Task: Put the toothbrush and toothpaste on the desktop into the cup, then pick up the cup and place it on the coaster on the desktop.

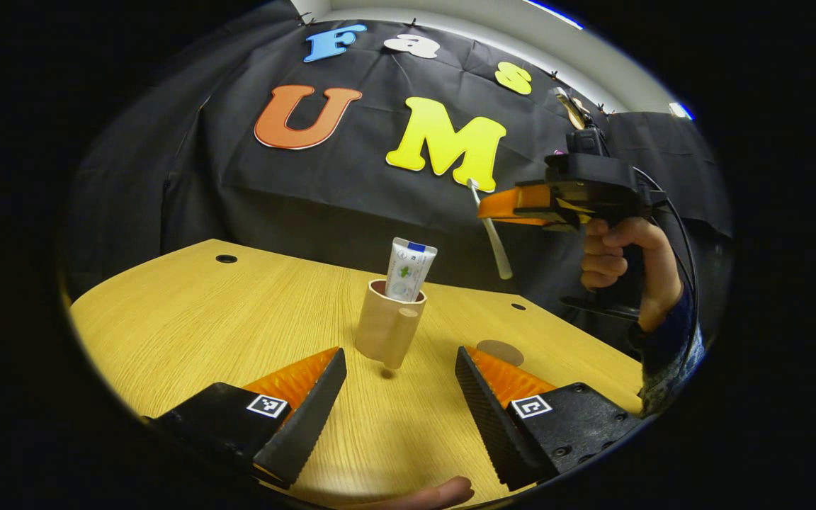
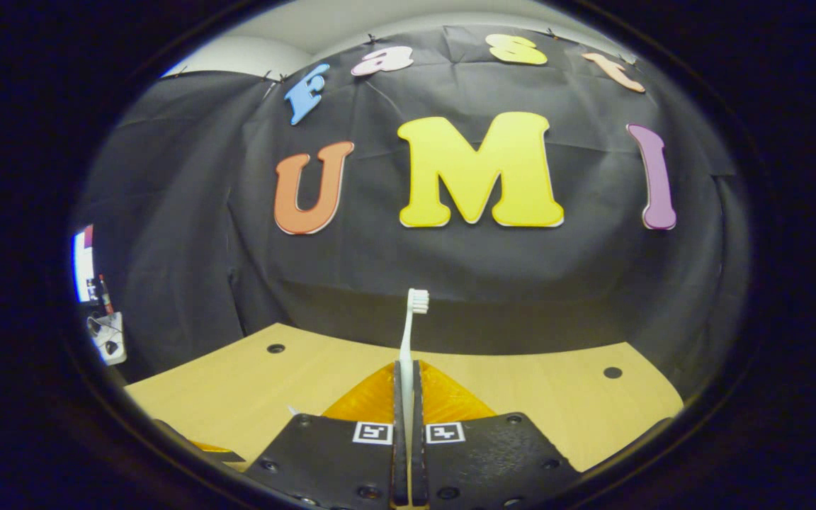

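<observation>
A beige cup point(image 1: 387, 322) stands upright on the wooden desktop point(image 1: 224, 326) with a white toothpaste tube point(image 1: 409, 269) sticking out of it. My left gripper point(image 1: 399, 397) is open just in front of the cup, nothing between its fingers. A round brown coaster point(image 1: 500, 352) lies flat to the right of the cup. In the left gripper view the right gripper point(image 1: 487, 207) hangs above and right of the cup, held by a hand point(image 1: 627, 265), with the white toothbrush point(image 1: 491, 234) slanting down from it. In the right gripper view my right gripper point(image 2: 406, 397) is shut on the toothbrush point(image 2: 409, 333), bristles up.
The desktop point(image 2: 542, 404) has small dark holes point(image 1: 226, 258) near its back edge. A fingertip point(image 1: 429, 494) shows at the near edge in the left gripper view. Black cloth hangs behind the desk. Some clutter point(image 2: 100, 319) sits far left in the right gripper view.
</observation>
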`<action>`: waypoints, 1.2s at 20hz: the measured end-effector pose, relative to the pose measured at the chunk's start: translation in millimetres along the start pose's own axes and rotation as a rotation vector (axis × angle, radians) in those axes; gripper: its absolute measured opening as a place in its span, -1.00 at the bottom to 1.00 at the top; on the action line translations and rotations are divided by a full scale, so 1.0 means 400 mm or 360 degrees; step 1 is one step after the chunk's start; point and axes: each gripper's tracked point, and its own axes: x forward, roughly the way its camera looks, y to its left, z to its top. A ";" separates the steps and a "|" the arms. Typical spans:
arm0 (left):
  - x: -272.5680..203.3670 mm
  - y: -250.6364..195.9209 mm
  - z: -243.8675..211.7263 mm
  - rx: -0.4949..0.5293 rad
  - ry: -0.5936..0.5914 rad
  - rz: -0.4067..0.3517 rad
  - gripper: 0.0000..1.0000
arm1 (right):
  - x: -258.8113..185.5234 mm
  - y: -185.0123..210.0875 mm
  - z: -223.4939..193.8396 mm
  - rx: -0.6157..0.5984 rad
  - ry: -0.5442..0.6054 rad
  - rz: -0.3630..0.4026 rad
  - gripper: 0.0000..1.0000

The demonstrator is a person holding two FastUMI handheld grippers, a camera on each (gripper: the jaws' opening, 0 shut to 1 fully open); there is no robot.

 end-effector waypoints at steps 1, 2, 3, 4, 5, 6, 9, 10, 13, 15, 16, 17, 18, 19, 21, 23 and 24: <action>0.000 0.004 -0.002 0.0006 -0.0001 0.0005 0.97 | 0.012 0.008 -0.004 -0.0009 -0.0009 -0.0004 -0.95; 0.002 0.009 -0.002 0.0013 0.0000 0.0011 0.97 | 0.024 0.029 -0.003 0.0000 -0.0030 0.0034 -0.95; 0.005 0.015 -0.006 0.0019 0.0008 0.0018 0.97 | 0.043 0.055 -0.007 0.0012 -0.0048 0.0062 -0.96; 0.008 0.021 -0.008 0.0023 0.0014 0.0031 0.97 | 0.061 0.069 -0.009 0.0022 -0.0065 0.0079 -0.95; 0.009 0.025 -0.009 0.0023 0.0016 0.0035 0.97 | 0.074 0.084 -0.007 0.0031 -0.0089 0.0109 -0.95; 0.007 0.028 -0.007 0.0024 0.0015 0.0036 0.97 | 0.092 0.094 -0.007 0.0038 -0.0109 0.0123 -0.96; 0.005 0.042 -0.004 0.0044 0.0006 0.0055 0.97 | 0.119 0.125 -0.009 0.0039 -0.0165 0.0180 -0.95; 0.005 0.046 0.002 0.0050 -0.0010 0.0060 0.97 | 0.126 0.131 -0.011 0.0032 -0.0174 0.0189 -0.95; 0.004 0.050 0.008 0.0056 -0.0030 0.0064 0.97 | 0.137 0.147 -0.035 0.0012 -0.0152 0.0201 -0.94; 0.007 0.050 0.002 0.0045 -0.0024 0.0057 0.96 | 0.136 0.157 -0.046 0.0016 -0.0138 0.0219 -0.94; 0.007 0.051 0.000 0.0039 -0.0021 0.0060 0.97 | 0.134 0.161 -0.049 0.0018 -0.0130 0.0230 -0.94; 0.009 0.053 -0.002 0.0035 -0.0021 0.0061 0.97 | 0.130 0.165 -0.053 0.0015 -0.0131 0.0237 -0.94; 0.010 0.053 -0.001 0.0033 -0.0021 0.0063 0.97 | 0.127 0.164 -0.056 0.0001 -0.0133 0.0230 -0.94; 0.011 0.054 0.002 0.0034 -0.0023 0.0067 0.97 | 0.119 0.163 -0.060 -0.0015 -0.0139 0.0225 -0.95; 0.011 0.056 0.004 0.0033 -0.0031 0.0067 0.97 | 0.113 0.164 -0.062 -0.0024 -0.0155 0.0225 -0.94; 0.013 0.056 0.003 0.0033 -0.0030 0.0071 0.97 | 0.113 0.166 -0.062 -0.0020 -0.0156 0.0229 -0.94; 0.010 0.055 0.002 0.0029 -0.0028 0.0072 0.97 | 0.114 0.163 -0.066 -0.0017 -0.0148 0.0225 -0.91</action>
